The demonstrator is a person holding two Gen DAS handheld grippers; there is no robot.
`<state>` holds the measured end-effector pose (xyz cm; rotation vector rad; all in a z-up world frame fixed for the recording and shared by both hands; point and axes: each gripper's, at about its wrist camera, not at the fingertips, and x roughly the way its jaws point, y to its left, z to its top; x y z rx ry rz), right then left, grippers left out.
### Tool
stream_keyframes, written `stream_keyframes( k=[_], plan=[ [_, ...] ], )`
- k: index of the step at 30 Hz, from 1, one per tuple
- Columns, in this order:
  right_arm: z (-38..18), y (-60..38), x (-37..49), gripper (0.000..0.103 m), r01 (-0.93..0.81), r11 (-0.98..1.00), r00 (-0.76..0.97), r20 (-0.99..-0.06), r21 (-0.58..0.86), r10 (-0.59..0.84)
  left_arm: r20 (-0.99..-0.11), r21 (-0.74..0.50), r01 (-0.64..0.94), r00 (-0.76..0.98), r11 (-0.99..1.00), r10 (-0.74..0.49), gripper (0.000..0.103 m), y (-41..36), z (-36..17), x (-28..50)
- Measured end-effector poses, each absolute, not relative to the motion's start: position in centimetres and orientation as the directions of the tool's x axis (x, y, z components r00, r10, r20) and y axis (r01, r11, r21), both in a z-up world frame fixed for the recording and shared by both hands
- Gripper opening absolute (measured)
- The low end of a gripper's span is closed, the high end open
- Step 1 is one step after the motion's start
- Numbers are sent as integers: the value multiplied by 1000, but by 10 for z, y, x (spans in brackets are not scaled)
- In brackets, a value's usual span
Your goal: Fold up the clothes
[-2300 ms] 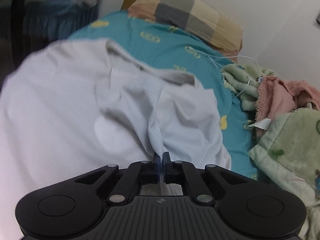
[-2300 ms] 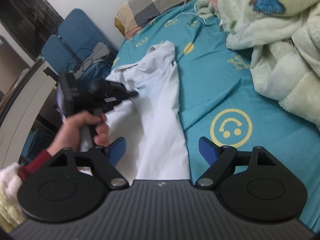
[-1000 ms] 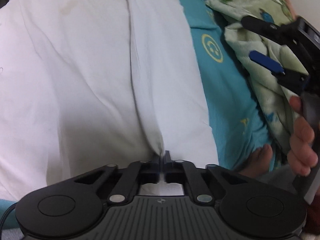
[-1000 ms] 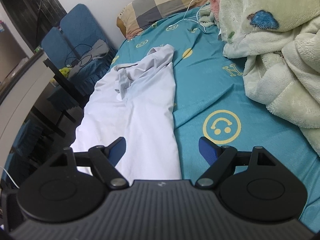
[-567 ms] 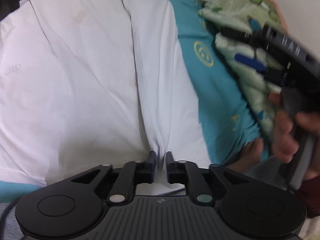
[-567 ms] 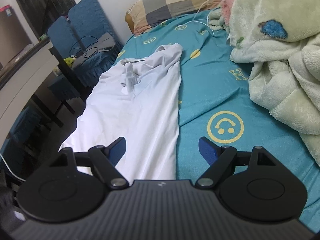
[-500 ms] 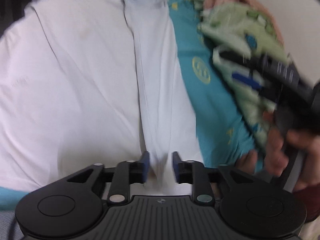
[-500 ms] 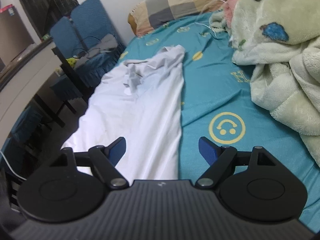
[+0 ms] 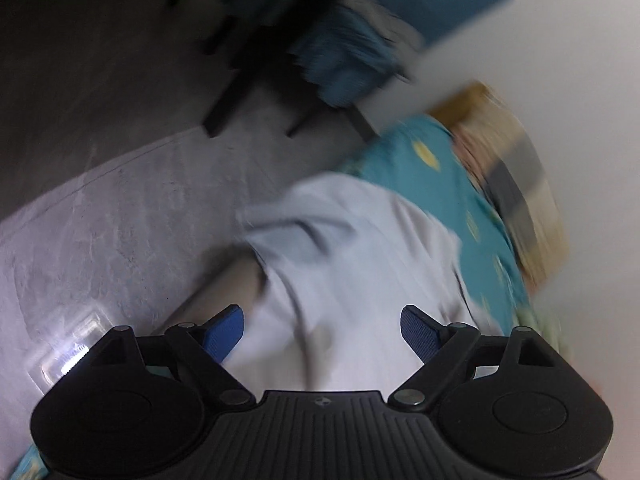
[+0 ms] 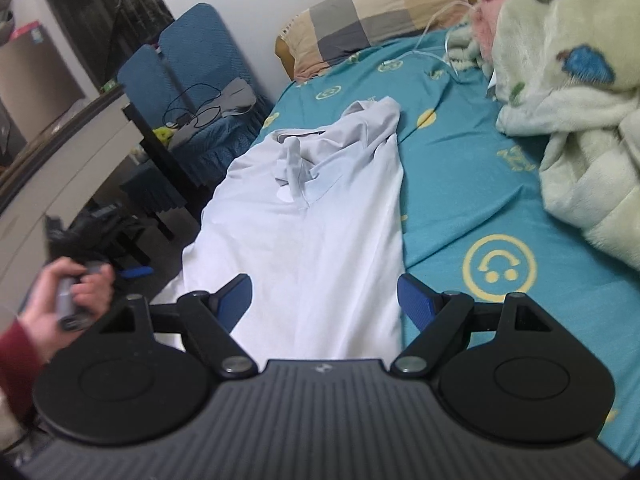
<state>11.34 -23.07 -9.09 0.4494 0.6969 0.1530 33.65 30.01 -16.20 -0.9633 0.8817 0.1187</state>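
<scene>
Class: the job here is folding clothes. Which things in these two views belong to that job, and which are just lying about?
Belong to the job:
white shirt
left gripper
right gripper

Just lying about:
checked pillow
green fleece blanket
blue chairs
white cable

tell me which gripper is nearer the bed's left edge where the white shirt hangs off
Left. The left gripper, jaws just opened and empty, is off that edge of the white shirt; the right gripper is over its bottom hem.

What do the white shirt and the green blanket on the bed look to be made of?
Shirt: thin, smooth woven or knit cloth, probably cotton or a blend; it lies flat with fine creases. Blanket: thick, fuzzy fleece or plush; it has a soft pile and bulky rounded folds.
</scene>
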Motion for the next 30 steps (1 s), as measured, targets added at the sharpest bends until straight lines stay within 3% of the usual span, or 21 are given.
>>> stream_keyframes(
  k=[8,14,15,18,20,21,22,26,30],
  plan=[
    [-112,-221,159,81,78,870,725,-626,487,286,-663,-745,-587,598,317,-450,88,333,-293,400],
    [-125,-210,178,81,95,870,691,-661,484,292,-595,-789,-581,639,202,-487,96,334,-322,435],
    [-126,-208,180,81,93,871,686,-666,482,295,-595,-788,-583,642,198,-484,91,334,-324,440],
    [-127,-207,182,81,93,869,681,-668,485,300,-594,-797,-564,665,217,-453,63,332,-320,451],
    [-127,-208,182,81,92,865,683,-664,493,305,-599,-799,-540,676,265,-428,34,329,-311,456],
    [-126,-208,181,81,92,862,686,-659,499,308,-606,-795,-527,684,300,-406,9,328,-302,455],
    [-125,-209,181,81,92,860,691,-654,503,309,-613,-789,-513,692,336,-381,4,327,-292,455],
    [-118,-209,178,81,87,855,709,-634,512,308,-637,-708,-440,735,553,-231,4,314,-225,447],
    [-110,-209,172,81,75,866,730,-619,495,290,-611,-508,-307,787,805,-85,3,270,-138,443]
  ],
)
